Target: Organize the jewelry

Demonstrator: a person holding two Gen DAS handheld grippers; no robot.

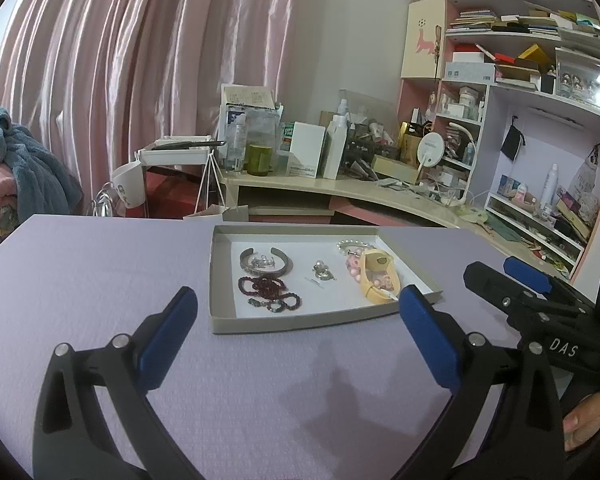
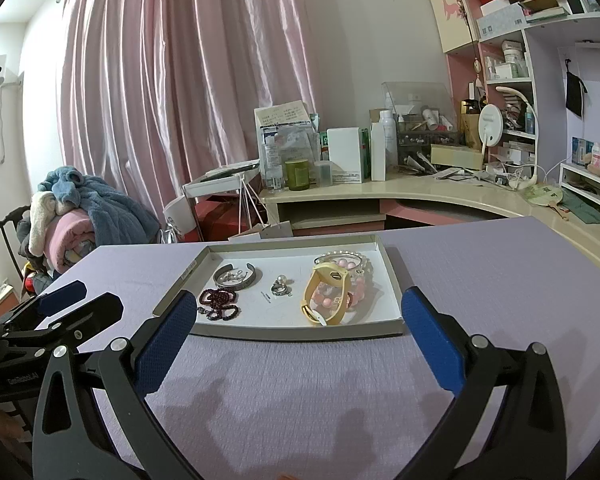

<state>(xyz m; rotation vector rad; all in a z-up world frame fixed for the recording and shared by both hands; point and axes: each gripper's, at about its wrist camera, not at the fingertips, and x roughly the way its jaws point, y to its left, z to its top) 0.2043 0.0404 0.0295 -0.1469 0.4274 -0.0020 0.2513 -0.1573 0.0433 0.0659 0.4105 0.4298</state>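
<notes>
A shallow grey box tray (image 1: pixel 236 320) (image 2: pixel 300 334) lies on the lilac table. In it lie a silver cuff bangle (image 1: pixel 266 262) (image 2: pixel 236 276), dark red bead bracelets (image 1: pixel 268 290) (image 2: pixel 219 304), small silver earrings and rings (image 1: pixel 322 272) (image 2: pixel 280 286), pink and pearl bead bracelets (image 1: pixel 352 258) (image 2: pixel 342 264) and a yellow wristband (image 1: pixel 380 276) (image 2: pixel 320 296). My left gripper (image 1: pixel 298 300) is open and empty, just in front of the tray. My right gripper (image 2: pixel 296 300) is open and empty, in front of the tray; it also shows in the left wrist view (image 1: pixel 500 276).
The lilac table (image 1: pixel 100 272) (image 2: pixel 500 264) fills the foreground. Behind it stand a cluttered cream desk (image 1: pixel 340 188) (image 2: pixel 420 192), shelves (image 1: pixel 540 92), a pink curtain (image 2: pixel 180 80) and a pile of clothes (image 2: pixel 80 204) on the left.
</notes>
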